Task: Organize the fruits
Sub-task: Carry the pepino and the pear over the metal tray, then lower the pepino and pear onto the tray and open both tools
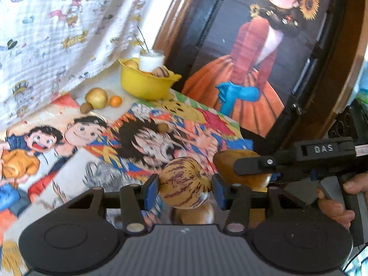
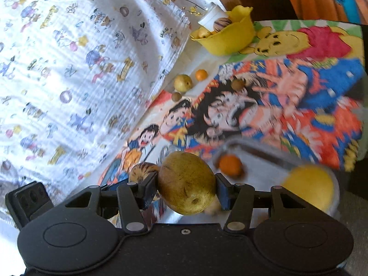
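The left gripper point(image 1: 185, 185) is clamped on a striped melon point(image 1: 185, 182), cream with purple streaks, which sits between the two blue pads point(image 1: 151, 187) and touches both. Just beside it on the right, the right gripper point(image 2: 186, 189) is closed on a brown-green pear point(image 2: 186, 185), and its black finger crosses in front of this fruit in the left wrist view. A hand point(image 1: 338, 197) holds the handle of the right gripper. Both fruits are held above the cartoon cloth point(image 1: 69, 138) that covers the table. In the right wrist view, a metal tray point(image 2: 260, 154) lies below the pear, blurred, with an orange point(image 2: 230, 165) and a yellow fruit point(image 2: 309, 186) inside it. Farther away on the cloth there is one small brown fruit point(image 1: 162, 128) alone, and near the hanging white cloth point(image 1: 46, 34) a yellow apple point(image 1: 97, 97), a small orange point(image 1: 115, 101) and a kiwi point(image 1: 85, 108) lie close together. At the far edge stands a yellow bowl point(image 1: 145, 85) that holds some fruits and a white jar point(image 1: 151, 61). Behind it leans a painting point(image 1: 253, 57) of a woman in an orange dress.
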